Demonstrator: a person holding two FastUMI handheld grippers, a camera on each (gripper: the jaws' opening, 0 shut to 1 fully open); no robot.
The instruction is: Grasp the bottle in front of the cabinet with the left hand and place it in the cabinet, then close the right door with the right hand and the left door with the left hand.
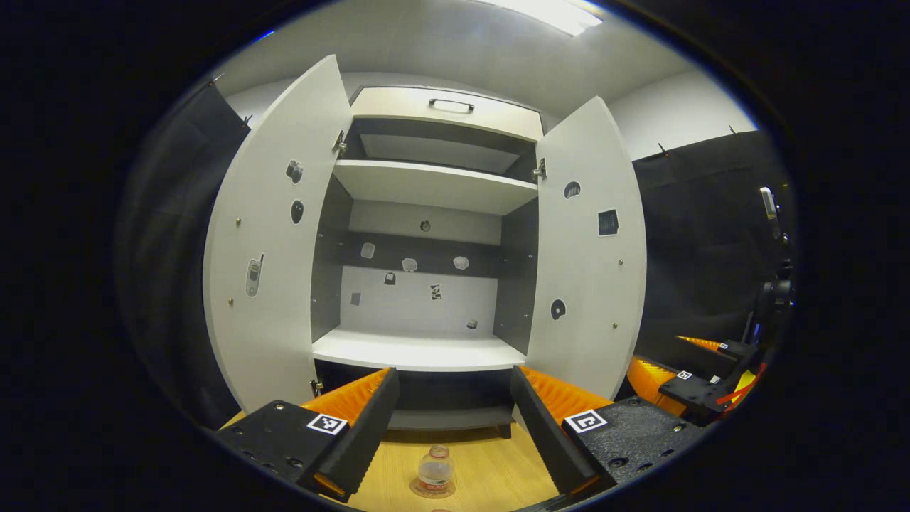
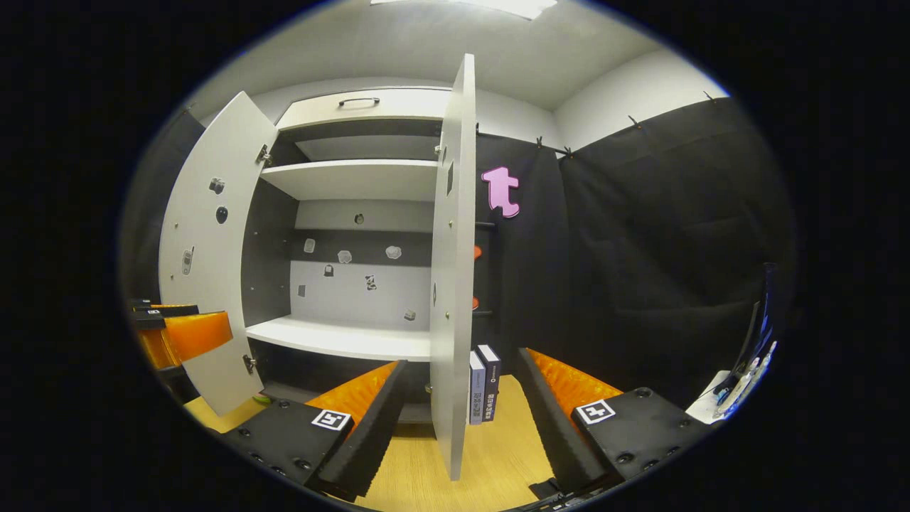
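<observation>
**Both cabinet doors wide open, bottle sitting on the worktop**

In the left gripper view the left claw [image 1: 453, 427] has its fingers spread well apart at the bottom of the frame, holding nothing. The little clear bottle [image 1: 436, 470] with a reddish cap stands upright on the wooden worktop [image 1: 490, 476], bottom centre, right between the two fingers but not touching either one. It's out in front of the cabinet [image 1: 426, 213], which fills the middle of the frame. The left door [image 1: 274, 249] and the right door [image 1: 590, 263] are both swung open, and the lower shelf [image 1: 419, 350] inside is bare, with small stickers dotted on the back panel and the doors.

In the right gripper view the right claw [image 2: 458, 419] is also spread apart and not gripping anything. The right door is edge-on in the centre of that frame, its lower edge sitting between the fingers. Just beside it, a couple of upright boxes [image 2: 483, 382] stand on the worktop. The left claw shows at the far left edge there.
</observation>
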